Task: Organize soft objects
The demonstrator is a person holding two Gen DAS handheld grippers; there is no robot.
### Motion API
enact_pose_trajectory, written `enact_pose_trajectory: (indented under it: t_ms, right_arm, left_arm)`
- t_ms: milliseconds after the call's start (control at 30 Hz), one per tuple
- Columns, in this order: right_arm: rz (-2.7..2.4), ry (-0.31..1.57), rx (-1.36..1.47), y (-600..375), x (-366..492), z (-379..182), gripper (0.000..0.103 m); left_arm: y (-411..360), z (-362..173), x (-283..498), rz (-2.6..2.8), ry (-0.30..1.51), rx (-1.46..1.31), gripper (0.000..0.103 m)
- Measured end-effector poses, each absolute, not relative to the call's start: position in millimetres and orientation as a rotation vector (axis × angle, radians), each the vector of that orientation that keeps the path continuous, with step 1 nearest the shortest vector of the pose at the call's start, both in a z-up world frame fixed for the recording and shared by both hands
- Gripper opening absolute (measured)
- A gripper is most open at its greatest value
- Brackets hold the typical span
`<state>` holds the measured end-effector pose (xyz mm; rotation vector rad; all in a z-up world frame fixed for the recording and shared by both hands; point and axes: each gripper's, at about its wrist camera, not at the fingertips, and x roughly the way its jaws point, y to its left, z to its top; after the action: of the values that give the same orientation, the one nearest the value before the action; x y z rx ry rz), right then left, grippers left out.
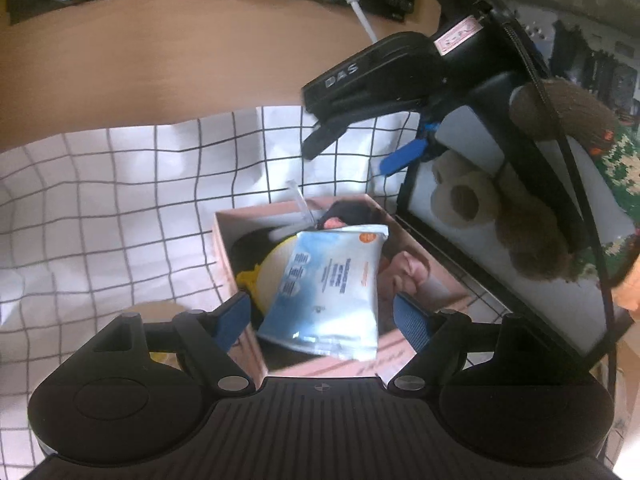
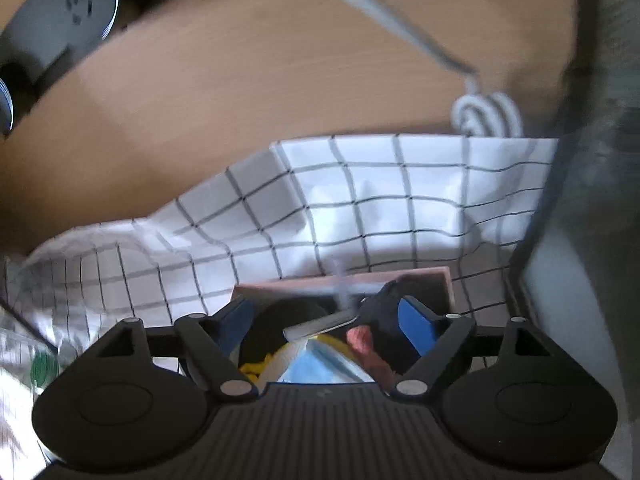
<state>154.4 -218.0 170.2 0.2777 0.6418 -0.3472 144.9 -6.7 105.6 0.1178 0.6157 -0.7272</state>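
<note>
A glossy blue-and-white wipes pack (image 1: 326, 292) lies askew atop a plush penguin (image 1: 272, 268) in a pink cardboard box (image 1: 224, 240), directly ahead at twelve o'clock of the left hand-held gripper (image 1: 324, 318), whose blue pads stand apart on either side of the pack without touching it. The pack's long axis runs roughly six to twelve, tilting toward one. The right hand-held gripper (image 2: 328, 324), also spread, hovers above the box's far end. A creased checked cloth (image 1: 120, 200) covers the wooden counter (image 1: 160, 60).
</note>
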Motion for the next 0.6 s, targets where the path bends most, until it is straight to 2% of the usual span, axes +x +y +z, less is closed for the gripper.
enact_pose_trajectory:
  t_ms: [233, 467, 600]
  right_arm:
    - [-0.381, 0.575, 0.179, -184, 97, 166, 0.084]
    - [-0.277, 0.651, 0.059, -143, 29, 117, 0.085]
    - [-0.210, 0.691, 0.003, -138, 1, 80, 0.087]
  left_arm:
    - [18, 101, 107, -0.752, 0.613, 0.078, 0.083]
    - [37, 53, 59, -0.636, 0.725, 0.052, 0.083]
    - [55, 39, 41, -0.417, 0.709, 0.004, 0.083]
